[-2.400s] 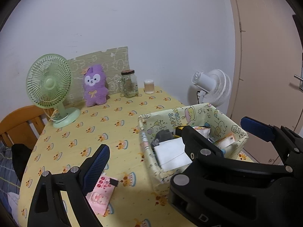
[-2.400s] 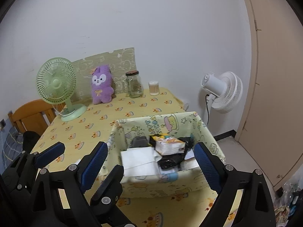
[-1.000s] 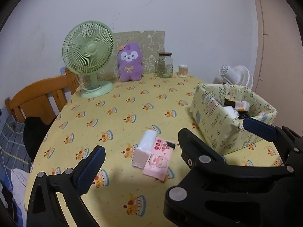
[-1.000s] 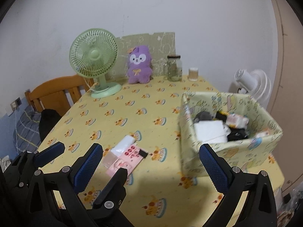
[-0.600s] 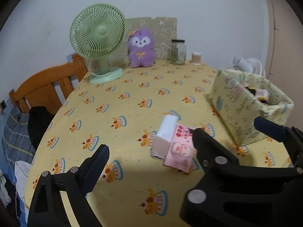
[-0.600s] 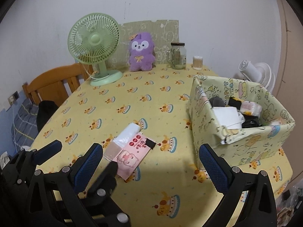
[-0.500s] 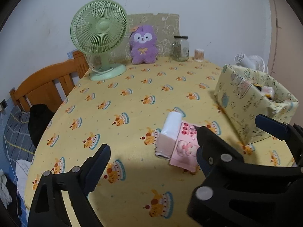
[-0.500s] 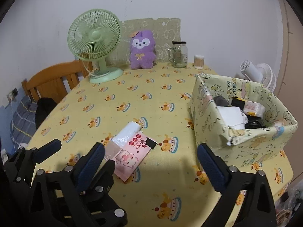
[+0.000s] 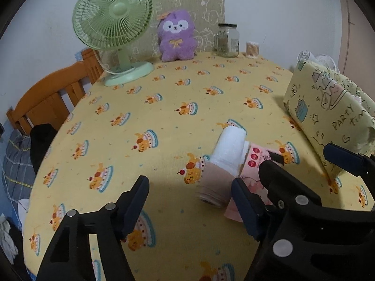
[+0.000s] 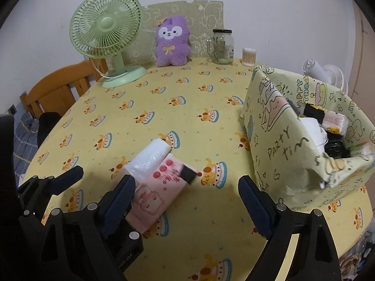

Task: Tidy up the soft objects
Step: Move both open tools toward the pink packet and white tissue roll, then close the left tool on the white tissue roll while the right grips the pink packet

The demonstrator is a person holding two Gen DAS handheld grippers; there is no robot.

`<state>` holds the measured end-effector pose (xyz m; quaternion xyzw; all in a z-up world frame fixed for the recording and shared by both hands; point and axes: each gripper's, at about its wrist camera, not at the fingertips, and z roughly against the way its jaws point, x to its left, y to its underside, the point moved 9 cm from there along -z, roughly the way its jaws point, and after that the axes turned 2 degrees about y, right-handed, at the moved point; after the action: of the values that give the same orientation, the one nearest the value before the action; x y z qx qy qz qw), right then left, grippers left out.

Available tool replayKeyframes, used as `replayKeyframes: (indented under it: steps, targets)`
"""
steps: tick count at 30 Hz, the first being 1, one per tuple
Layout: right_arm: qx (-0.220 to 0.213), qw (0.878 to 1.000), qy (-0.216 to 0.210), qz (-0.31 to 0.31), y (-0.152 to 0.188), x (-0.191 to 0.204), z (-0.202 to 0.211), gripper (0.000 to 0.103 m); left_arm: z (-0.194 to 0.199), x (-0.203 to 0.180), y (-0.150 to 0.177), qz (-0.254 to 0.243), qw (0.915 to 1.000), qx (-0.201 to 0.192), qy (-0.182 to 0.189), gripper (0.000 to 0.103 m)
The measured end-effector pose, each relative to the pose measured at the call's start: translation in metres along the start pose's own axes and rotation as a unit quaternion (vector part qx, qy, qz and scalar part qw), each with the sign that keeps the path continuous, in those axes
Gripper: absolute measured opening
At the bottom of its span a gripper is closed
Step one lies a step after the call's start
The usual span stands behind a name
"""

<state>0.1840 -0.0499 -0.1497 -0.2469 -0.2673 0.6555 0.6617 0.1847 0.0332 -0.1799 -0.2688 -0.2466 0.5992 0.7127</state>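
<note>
The white plastic-wrapped roll (image 9: pixel 228 151) and the pink tissue pack (image 10: pixel 161 187) lie touching side by side on the counter (image 9: pixel 164 107), well left of the yellow patterned storage box (image 10: pixel 290 145) as the right wrist view shows it. Both look light and squashy under slick film. My judgement is that a grip across the short width at mid-length would hold best, with the pads sinking in a little; the black tab on the pack's corner looks too flimsy to pull on.

The left gripper (image 9: pixel 189 201) is closing its fingers, still wide apart with nothing between them; the roll's near end sits just ahead of its right finger. The right gripper (image 10: pixel 185 199) is also narrowing, wide and empty, with the pack's near end between its fingers but untouched.

A second ago both grippers stood fully spread and farther from the pair. Now both have dropped and moved in, so roll and pack fill more of each view, while the box has slid toward the right edge.
</note>
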Motion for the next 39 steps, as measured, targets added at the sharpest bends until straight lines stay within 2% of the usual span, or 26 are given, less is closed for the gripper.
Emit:
replayKeyframes:
  steps: [8,10,13,14,16,20,24,31,37,39]
  targets:
    - [0.013,0.999,-0.003,-0.029,0.002,-0.006,-0.012,0.091,-0.007,-0.006,-0.005,-0.01,0.9999,0.001,0.008,0.072]
    - [0.013,0.999,0.001,-0.034,0.002,-0.009,-0.012,0.091,-0.007,-0.012,-0.006,-0.014,0.9997,0.001,0.02,0.066]
    - [0.012,0.999,0.004,-0.042,0.003,-0.013,-0.012,0.09,-0.01,-0.017,-0.007,-0.017,0.999,0.001,0.041,0.049]
    - [0.017,0.999,0.003,-0.044,0.004,-0.013,-0.013,0.089,-0.012,-0.018,-0.006,-0.015,0.9989,0.005,0.044,0.04]
    - [0.024,0.999,-0.002,-0.044,0.006,-0.013,-0.015,0.089,-0.013,-0.019,-0.005,-0.017,0.9987,0.006,0.048,0.039]
    - [0.026,0.999,-0.007,-0.042,0.008,-0.012,-0.013,0.089,-0.01,-0.021,-0.004,-0.018,0.9981,0.009,0.058,0.03]
    - [0.031,0.999,-0.012,-0.033,0.01,-0.007,-0.012,0.089,-0.003,-0.018,0.002,-0.011,0.9985,0.012,0.052,0.024]
    - [0.035,0.999,-0.013,-0.015,0.012,0.007,-0.014,0.086,0.003,0.003,0.01,0.004,0.9999,0.012,0.003,0.022]
    - [0.06,0.998,-0.009,-0.024,0.014,0.008,-0.029,0.067,0.001,0.01,0.01,0.003,0.9999,0.009,-0.013,0.026]
    - [0.058,0.998,-0.011,-0.013,0.011,0.013,-0.031,0.055,-0.001,0.012,0.008,0.001,0.9997,0.006,-0.024,0.033]
